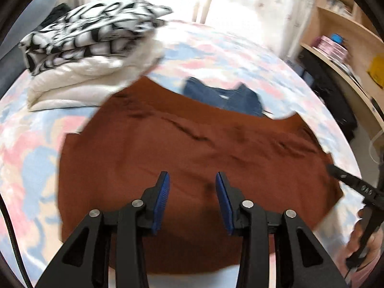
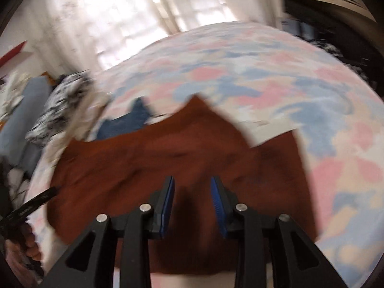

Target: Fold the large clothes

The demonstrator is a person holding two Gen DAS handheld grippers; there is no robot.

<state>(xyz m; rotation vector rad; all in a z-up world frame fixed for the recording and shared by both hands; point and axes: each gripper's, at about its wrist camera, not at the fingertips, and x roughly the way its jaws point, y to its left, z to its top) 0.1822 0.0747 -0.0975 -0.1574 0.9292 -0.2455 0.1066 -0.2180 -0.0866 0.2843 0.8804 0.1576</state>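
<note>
A large rust-brown garment (image 1: 182,163) lies spread on the bed with the pink and blue cover (image 1: 216,48). It also shows in the right wrist view (image 2: 168,158). My left gripper (image 1: 192,180) is open and empty, hovering over the garment's near half. My right gripper (image 2: 192,184) is open and empty over the garment's near part. The right gripper's black finger (image 1: 345,177) shows at the garment's right edge in the left wrist view. The left gripper's finger (image 2: 36,202) shows at the garment's left edge in the right wrist view.
A blue denim garment (image 1: 223,96) lies partly under the brown one's far edge. A stack of folded clothes, black-and-white patterned over white (image 1: 79,55), sits at the far left of the bed. Shelves and a desk (image 1: 348,48) stand right of the bed. Curtains (image 2: 134,12) hang behind.
</note>
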